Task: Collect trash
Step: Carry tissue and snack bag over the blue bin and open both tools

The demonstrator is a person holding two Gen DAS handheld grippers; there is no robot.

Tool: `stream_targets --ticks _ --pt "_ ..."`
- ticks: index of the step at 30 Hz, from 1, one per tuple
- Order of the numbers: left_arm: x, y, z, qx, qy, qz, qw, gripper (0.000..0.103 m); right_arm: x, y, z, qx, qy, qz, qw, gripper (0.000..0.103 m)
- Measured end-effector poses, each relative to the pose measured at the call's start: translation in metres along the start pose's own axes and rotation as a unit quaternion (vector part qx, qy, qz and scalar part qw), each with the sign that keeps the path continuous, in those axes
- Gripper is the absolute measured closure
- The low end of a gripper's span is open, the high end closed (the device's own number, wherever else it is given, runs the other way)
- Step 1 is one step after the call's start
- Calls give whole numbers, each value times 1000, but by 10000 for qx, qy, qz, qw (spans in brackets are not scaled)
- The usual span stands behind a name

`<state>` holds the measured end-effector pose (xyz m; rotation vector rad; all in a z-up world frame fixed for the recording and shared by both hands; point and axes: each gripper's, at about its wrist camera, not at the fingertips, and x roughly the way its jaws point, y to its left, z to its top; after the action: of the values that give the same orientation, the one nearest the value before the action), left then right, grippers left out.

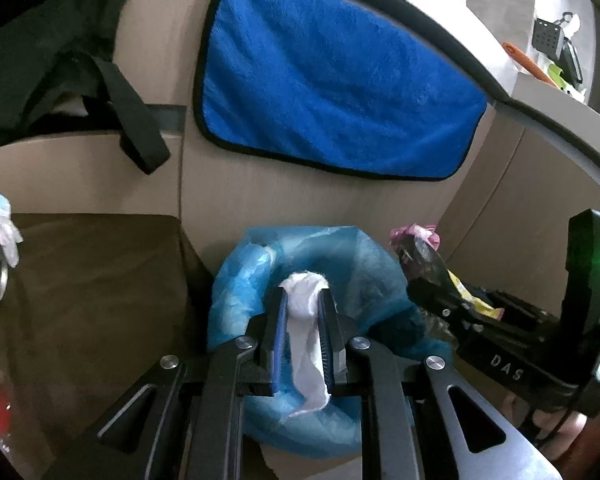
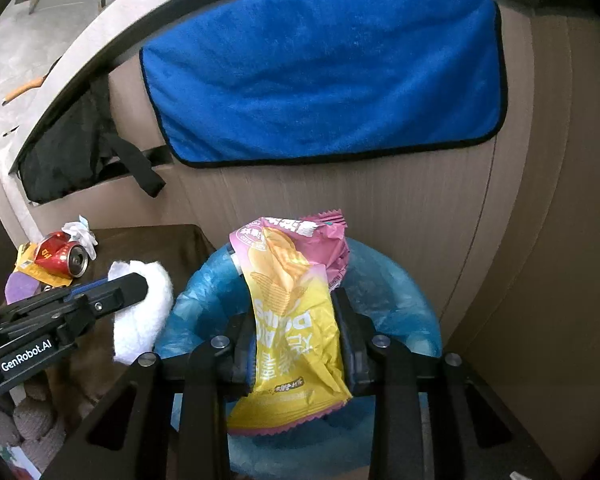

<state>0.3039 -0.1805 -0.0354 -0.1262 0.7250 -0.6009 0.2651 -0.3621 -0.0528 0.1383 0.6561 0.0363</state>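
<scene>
So both grippers sit right over the bin (image 1: 236, 300), a round thing lined with a crinkly, see-through blue plastic bag whose rim is rolled fat like a donut.

The left gripper (image 1: 303, 312) has a wad of soft white tissue (image 1: 306, 332) between its blue-padded fingers (image 1: 279, 340). The gap is narrow and both pads touch the wad, so it looks lightly pinched. The tissue is a long crumpled strip, running lengthwise along the fingers, with a fluffy end poking out past the tips over the bin mouth and a tail hanging back toward the wrist.

The right gripper (image 2: 296, 320) has a glossy, wrinkly snack wrapper (image 2: 296, 320), pink on top, yellow below. The jaws are only a little apart, pressed against its sides. Its long axis follows the fingers too, with the pink crimped end sticking up beyond the tips, tilted right, above the bin.

Off to the left of the fingers, a dented red can (image 2: 62, 258) lies on its side on a brown surface.
</scene>
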Motion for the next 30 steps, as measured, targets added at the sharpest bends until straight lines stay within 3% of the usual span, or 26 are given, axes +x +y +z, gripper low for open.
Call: stream_targets --ticks 1,2,3,13,20,30 --pt "2 2 2 -31 -5 -69 10000 72 1 1 0 -30 -19 -29 10000 60" --pt "3 5 3 -96 -36 -177 9998 57 2 1 1 -66 -35 -51 10000 51" --pt "4 9 5 -184 -78 -275 9994 48 3 2 2 -98 -66 -74 9999 48" --pt "-21 40 16 -598 -315 -37 9977 47 -11 4 9 46 -370 88 9993 46" --pt "-84 66 5 -406 -711 669 9944 46 -39 26 14 -181 -606 -76 9980 46" --pt "-189 134 -33 -455 -1113 1677 9785 46 -62 107 10 -627 -564 571 9948 39"
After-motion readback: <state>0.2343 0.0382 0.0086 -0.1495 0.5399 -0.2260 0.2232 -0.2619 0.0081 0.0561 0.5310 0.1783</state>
